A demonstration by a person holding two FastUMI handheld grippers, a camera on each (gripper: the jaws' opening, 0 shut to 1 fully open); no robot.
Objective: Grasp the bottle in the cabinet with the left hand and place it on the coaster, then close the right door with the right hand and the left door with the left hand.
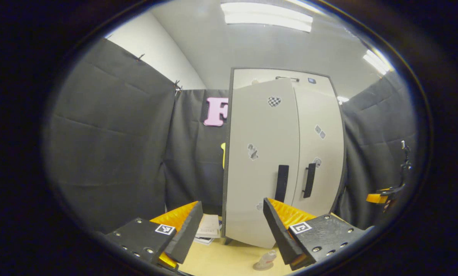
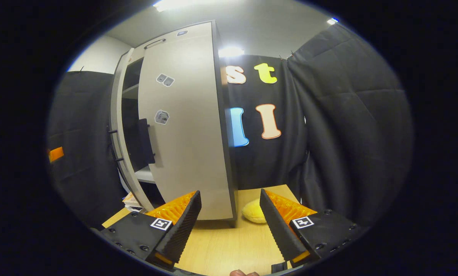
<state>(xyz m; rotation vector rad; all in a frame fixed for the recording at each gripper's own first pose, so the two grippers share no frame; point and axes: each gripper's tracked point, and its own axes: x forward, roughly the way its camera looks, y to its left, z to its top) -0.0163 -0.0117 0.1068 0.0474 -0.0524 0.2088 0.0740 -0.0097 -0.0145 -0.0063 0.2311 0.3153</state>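
The pale cabinet (image 1: 251, 76) stands on the wooden table straight ahead in the left gripper view. Its left door (image 1: 259, 153) sticks out a little ajar, while the right door (image 1: 322, 153) lies flush or nearly so. A small clear bottle (image 1: 266, 260) stands on the table in front, on a pale round base that may be the coaster. My left gripper (image 1: 232, 202) is open and empty, short of the left door. In the right gripper view the right door (image 2: 183, 126) looks shut and the left door (image 2: 117, 126) stands ajar, showing dark shelves. My right gripper (image 2: 229, 192) is open, near the cabinet's right corner.
Papers (image 1: 209, 228) lie at the cabinet's left foot and show as papers (image 2: 131, 201) from the other side. A yellow soft object (image 2: 253, 212) rests on the table (image 2: 232, 245) behind the cabinet's right corner. Black cloth walls close in all round.
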